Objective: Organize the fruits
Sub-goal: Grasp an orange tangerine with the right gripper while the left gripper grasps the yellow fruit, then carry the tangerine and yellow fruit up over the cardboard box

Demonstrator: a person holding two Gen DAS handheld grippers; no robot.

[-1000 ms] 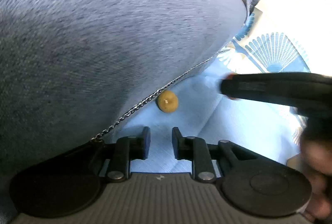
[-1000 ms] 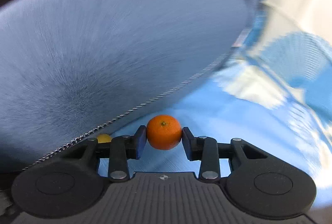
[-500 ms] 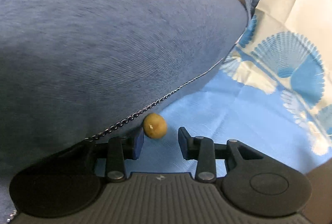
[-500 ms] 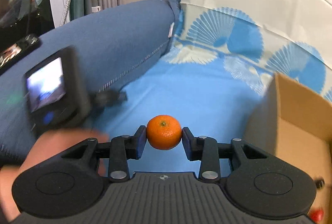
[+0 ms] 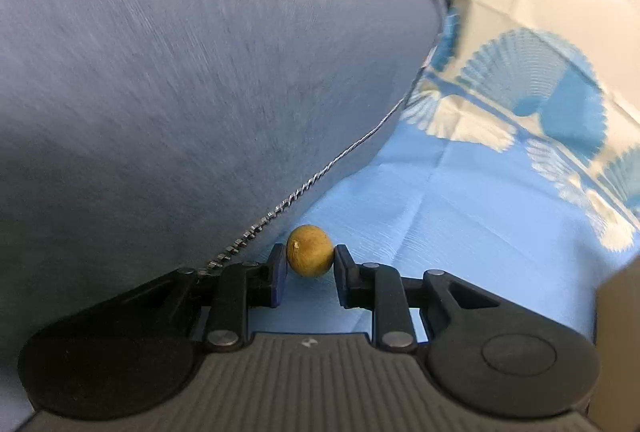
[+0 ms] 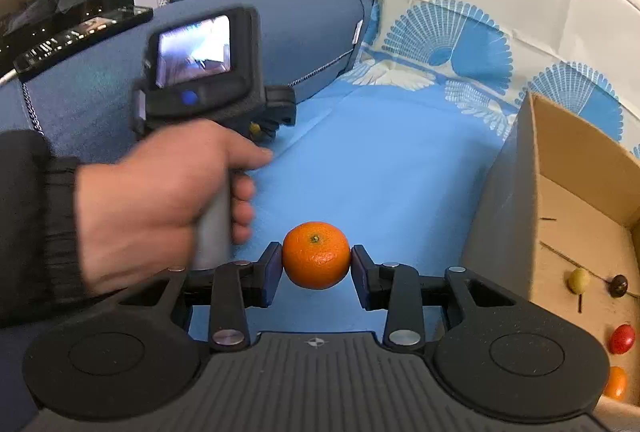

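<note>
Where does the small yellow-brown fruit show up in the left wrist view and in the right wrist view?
Left wrist: the yellow-brown fruit sits low centre, between the left gripper pads, which have just been closing.
Right wrist: a small yellow spot at the left gripper's tip, left of centre.
Shared landmark: the blue cushion's stitched edge.

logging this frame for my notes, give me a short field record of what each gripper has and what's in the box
left gripper: jaws just closed on a small yellow-brown fruit, beside the blue cushion
right gripper: shut on an orange, held above the blue cloth
left hand: grips the left gripper's handle
cardboard box: open, to the right; holds a yellow-green fruit, a dark fruit, a red fruit, an orange fruit at the edge
</note>
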